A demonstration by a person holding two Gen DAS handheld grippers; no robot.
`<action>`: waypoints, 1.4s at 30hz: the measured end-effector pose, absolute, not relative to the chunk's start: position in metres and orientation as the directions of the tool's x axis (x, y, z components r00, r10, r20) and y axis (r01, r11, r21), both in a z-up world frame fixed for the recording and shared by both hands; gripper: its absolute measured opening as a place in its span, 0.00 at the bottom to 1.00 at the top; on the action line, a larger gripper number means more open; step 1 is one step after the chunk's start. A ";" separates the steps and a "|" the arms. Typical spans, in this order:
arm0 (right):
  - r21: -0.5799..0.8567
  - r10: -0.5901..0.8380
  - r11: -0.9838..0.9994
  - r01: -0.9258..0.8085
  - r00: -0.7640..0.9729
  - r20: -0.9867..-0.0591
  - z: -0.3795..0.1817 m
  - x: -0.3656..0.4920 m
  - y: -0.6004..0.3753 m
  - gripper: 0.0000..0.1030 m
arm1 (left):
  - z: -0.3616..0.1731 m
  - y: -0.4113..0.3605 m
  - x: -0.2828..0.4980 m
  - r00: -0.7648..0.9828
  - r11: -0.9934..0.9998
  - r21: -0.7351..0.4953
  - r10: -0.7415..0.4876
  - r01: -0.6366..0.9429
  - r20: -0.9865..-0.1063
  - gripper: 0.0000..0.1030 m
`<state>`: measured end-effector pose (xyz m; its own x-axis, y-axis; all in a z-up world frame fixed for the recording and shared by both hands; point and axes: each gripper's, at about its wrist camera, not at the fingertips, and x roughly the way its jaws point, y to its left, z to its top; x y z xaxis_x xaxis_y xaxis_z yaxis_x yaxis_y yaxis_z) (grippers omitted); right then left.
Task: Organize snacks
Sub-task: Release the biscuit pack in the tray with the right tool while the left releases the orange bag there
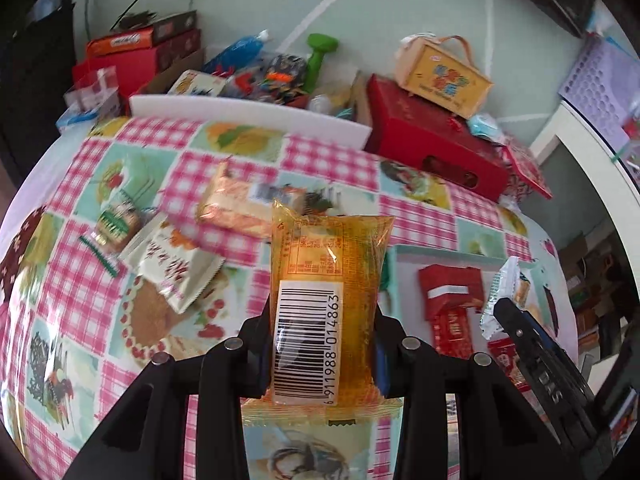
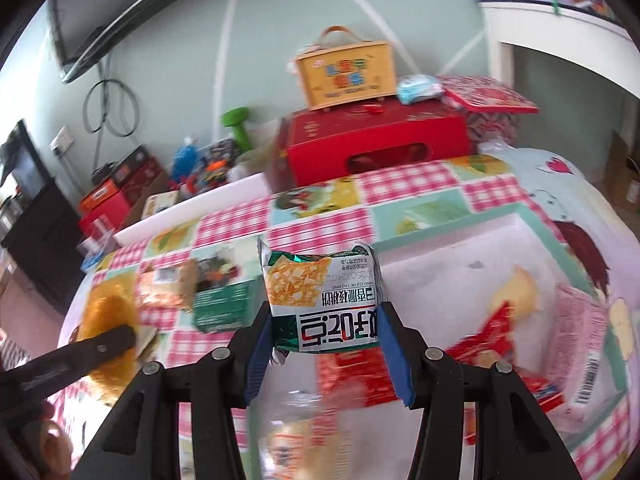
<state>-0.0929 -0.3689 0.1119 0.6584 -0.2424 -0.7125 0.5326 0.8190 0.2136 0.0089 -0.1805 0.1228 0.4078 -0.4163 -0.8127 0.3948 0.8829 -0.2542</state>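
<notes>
My left gripper point(image 1: 322, 320) is shut on an orange transparent snack packet point(image 1: 326, 276) with a barcode label, held above the checked tablecloth point(image 1: 320, 156). My right gripper point(image 2: 324, 316) is shut on a green and white cracker packet point(image 2: 322, 296), held over a white tray point(image 2: 460, 276) with red packets point(image 2: 348, 376) in it. The tray point(image 1: 404, 254) with red packets point(image 1: 450, 292) shows at the right of the left wrist view, with the right gripper point(image 1: 516, 312) over it. The left gripper with its orange packet point(image 2: 110, 320) shows at the left of the right wrist view.
Loose snacks lie on the cloth: a white packet point(image 1: 178, 268), an orange bread packet point(image 1: 236, 204), a small green packet point(image 1: 116, 224) and a green box point(image 2: 222, 308). A red box point(image 2: 376, 144) with a yellow carry box point(image 2: 346, 74) stands at the back. A white board point(image 1: 248, 112) fronts a cluttered carton.
</notes>
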 end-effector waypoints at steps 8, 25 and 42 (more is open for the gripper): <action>0.224 -0.309 0.713 0.664 0.584 -0.751 0.097 -0.125 -0.425 0.52 | 0.126 -0.241 -0.021 0.370 0.804 -0.229 -0.479 0.549 -0.796 0.38; 0.211 -0.343 0.674 0.708 0.553 -0.759 0.101 -0.150 -0.445 0.52 | 0.126 -0.307 -0.065 0.282 0.690 -0.237 -0.550 0.684 -0.787 0.46; 0.197 -0.335 0.705 0.682 0.564 -0.754 0.109 -0.143 -0.436 0.83 | 0.118 -0.252 -0.012 0.349 0.865 -0.219 -0.398 0.452 -0.849 0.91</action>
<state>-0.1428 -0.4359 0.1086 0.5643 -0.3354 -0.7543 0.6817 0.7047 0.1967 -0.0124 -0.2523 0.1175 0.3490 -0.3978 -0.8485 0.4521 0.8646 -0.2193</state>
